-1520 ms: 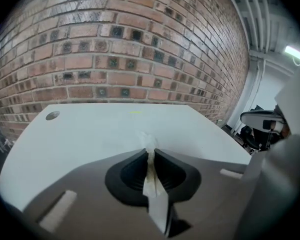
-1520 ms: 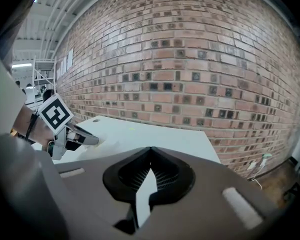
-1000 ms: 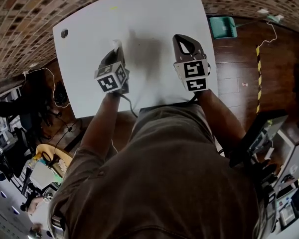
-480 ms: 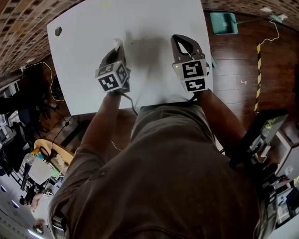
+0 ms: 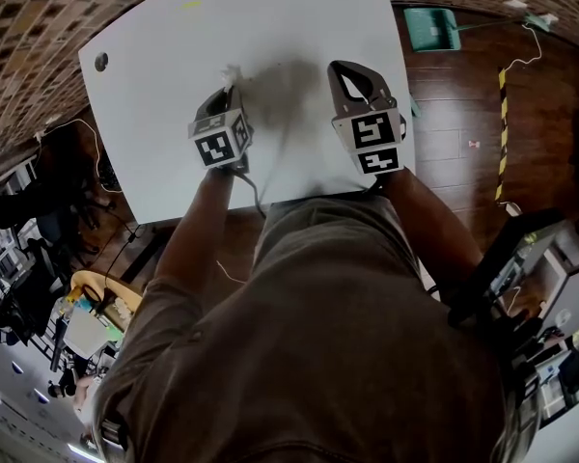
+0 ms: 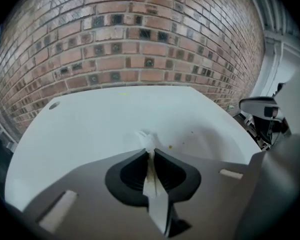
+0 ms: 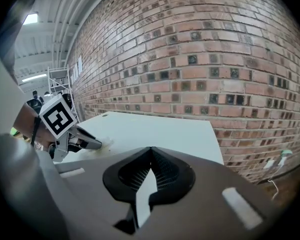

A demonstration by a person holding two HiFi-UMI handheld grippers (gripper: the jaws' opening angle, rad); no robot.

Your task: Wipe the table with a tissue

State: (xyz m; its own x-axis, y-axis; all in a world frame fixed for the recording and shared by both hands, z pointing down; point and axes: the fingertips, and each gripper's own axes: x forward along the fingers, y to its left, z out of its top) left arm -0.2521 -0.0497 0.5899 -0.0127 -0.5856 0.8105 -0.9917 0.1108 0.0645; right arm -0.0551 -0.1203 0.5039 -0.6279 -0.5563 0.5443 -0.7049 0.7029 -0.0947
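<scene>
Forward a touch since a second ago, the left hand-held gripper [image 6: 149,153] has carried its load further up the table, while the right one has barely shifted. Its dark jaws are pinched together on a crumpled white paper tissue [image 6: 146,140]. A strip of it trails back between them, and the tuft sticks out past the tips and appears to touch the flat white rectangular tabletop [image 6: 85,129]. Just ahead and to the right of that tuft lie a few small brownish specks [image 6: 182,145]. The right hand-held gripper [image 7: 151,150] has its jaws closed with nothing between them and hangs over the table's right part, apart from the tissue. By the look of it, the wiping stroke is under way and not finished. The next move probably calls for a firm pinch, with the tuft pressed down and swept right across the specks. Too light a touch would likely skip over them.
</scene>
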